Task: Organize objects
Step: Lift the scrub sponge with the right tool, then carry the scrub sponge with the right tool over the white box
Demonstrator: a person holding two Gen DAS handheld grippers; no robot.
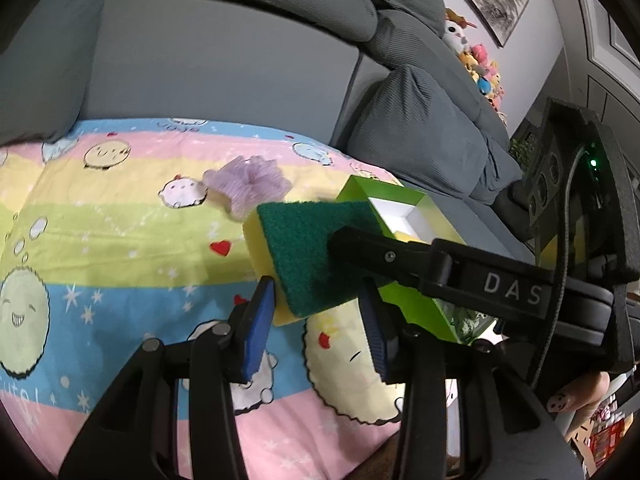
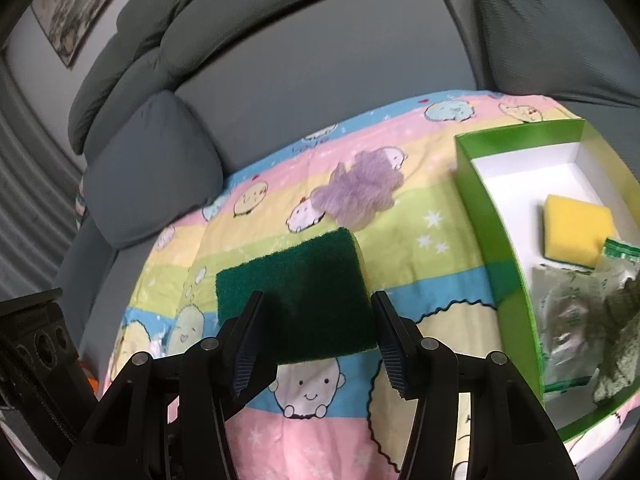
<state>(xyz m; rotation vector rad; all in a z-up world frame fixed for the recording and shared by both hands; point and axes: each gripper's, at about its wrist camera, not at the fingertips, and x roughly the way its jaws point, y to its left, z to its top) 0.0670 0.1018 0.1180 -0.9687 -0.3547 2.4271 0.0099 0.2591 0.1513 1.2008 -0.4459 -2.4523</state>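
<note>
A green-topped yellow sponge (image 2: 296, 292) is between the fingers of my right gripper (image 2: 318, 344), whose jaws stand at its sides; it looks lifted off the blanket. In the left wrist view the same sponge (image 1: 308, 252) hangs in front, with the right gripper's finger (image 1: 400, 256) on it. My left gripper (image 1: 320, 320) is open just below the sponge and holds nothing. A purple mesh puff (image 2: 356, 192) lies on the blanket; it also shows in the left wrist view (image 1: 248, 184). A green box (image 2: 492, 232) at the right holds a yellow sponge (image 2: 576, 228) and plastic packets (image 2: 580, 312).
A cartoon-print striped blanket (image 2: 420, 220) covers the surface in front of a grey sofa (image 2: 320, 60) with cushions (image 2: 152, 168). Stuffed toys (image 1: 480, 64) sit on the sofa's far end. The green box (image 1: 404, 216) stands at the blanket's right edge.
</note>
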